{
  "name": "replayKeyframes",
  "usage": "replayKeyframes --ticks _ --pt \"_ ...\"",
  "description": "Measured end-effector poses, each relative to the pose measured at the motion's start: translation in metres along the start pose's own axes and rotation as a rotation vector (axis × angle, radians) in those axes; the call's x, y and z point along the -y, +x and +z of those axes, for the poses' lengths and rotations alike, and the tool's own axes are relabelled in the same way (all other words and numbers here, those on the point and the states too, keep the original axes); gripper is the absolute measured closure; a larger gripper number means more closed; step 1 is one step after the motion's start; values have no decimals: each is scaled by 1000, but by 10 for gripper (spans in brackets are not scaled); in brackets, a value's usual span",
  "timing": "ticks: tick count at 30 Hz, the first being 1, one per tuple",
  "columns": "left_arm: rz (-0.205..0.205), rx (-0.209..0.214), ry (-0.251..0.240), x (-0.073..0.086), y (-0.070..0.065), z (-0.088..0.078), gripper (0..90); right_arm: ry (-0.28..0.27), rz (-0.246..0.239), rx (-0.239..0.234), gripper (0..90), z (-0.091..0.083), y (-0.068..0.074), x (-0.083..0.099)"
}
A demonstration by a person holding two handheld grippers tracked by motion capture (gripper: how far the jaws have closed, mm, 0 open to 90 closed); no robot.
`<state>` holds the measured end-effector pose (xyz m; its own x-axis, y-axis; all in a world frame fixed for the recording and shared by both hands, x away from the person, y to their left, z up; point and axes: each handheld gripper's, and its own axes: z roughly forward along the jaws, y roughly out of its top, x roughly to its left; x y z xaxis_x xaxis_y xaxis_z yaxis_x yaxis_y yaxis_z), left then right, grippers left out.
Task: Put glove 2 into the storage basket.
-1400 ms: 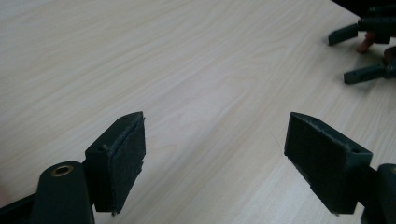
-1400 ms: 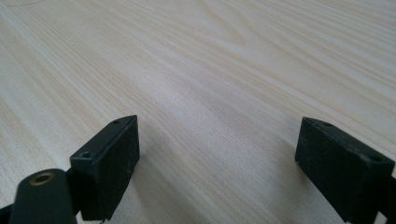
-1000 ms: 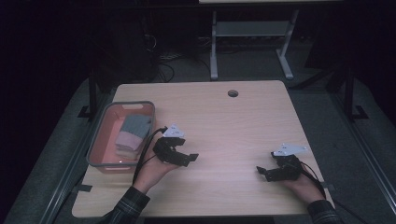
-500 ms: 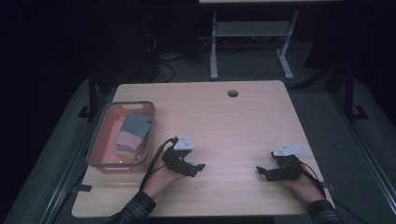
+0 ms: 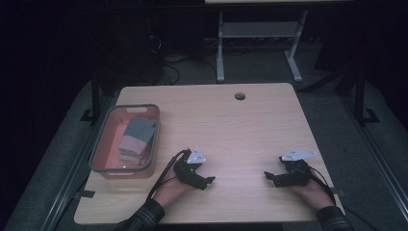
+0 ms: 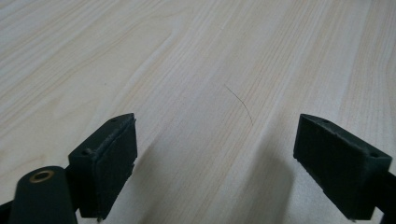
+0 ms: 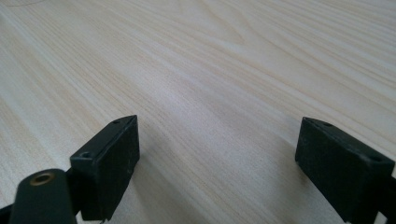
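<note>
1. We find the left gripper (image 5: 204, 182) low over the near part of the wooden table (image 5: 231, 125), just right of the basket (image 5: 101, 149), held by the person's left hand (image 5: 169, 188), with its cable running back along the hand toward the plaid sleeve (image 5: 144, 219).
2. In the left gripper view its two black jaws stand wide apart; they have just been opening, and between them we see only bare wood grain, with a thin dark hair-like line (image 6: 239, 103) on the surface ahead.
3. The right gripper (image 5: 269, 177) sits near the front right of the table, well apart from the left one, in the person's right hand (image 5: 308, 190). Its tips point toward the table's middle.
4. In the right gripper view its jaws are also spread wide, with nothing between them but tabletop.
5. The basket is pinkish with a grey rim, standing at the table's left edge. Inside it lie folded cloths (image 5: 137, 139), stacked: a grey-green one farther back, a pinkish one nearer. Neither gripper touches them.
6. A round dark grommet hole (image 5: 239, 96) marks the far middle of the table.
</note>
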<state>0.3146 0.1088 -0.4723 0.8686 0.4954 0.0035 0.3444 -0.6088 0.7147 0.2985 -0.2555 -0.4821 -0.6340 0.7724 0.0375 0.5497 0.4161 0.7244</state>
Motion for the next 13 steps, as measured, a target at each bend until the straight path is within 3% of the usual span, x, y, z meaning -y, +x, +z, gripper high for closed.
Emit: replayKeyframes --ticks 13 --pt "27 32 -2 4 0 4 126 0 0 0 132 0 0 0"
